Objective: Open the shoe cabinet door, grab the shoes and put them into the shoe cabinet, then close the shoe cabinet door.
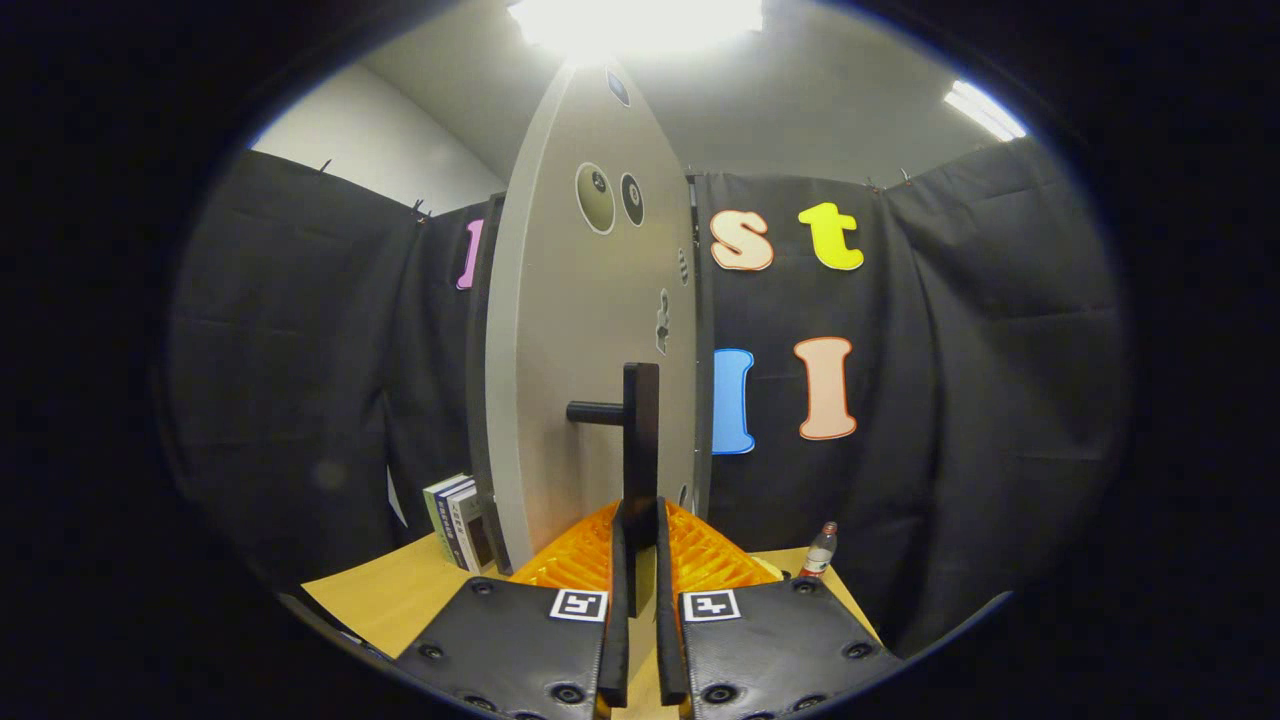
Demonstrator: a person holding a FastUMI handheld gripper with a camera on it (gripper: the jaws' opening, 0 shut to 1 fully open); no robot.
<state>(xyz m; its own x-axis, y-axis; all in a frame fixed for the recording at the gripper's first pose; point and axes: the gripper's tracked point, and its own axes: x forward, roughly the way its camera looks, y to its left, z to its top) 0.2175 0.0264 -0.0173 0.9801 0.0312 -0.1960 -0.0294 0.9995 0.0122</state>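
Observation:
The grey shoe cabinet door (590, 350) stands tall right in front of me, its face turned partly toward the left. A black vertical bar handle (640, 430) juts from it on a short post. My gripper (640, 512) is shut on the lower end of that bar, one finger pressing on each side. Round sticker marks (596, 198) sit high on the door. The cabinet's inside is hidden behind the door.
A few upright books (455, 520) stand on the wooden table (400, 600) left of the door's foot. A small bottle with a red cap (820, 550) stands to the right, near the table's far edge. Black cloth walls close in all around.

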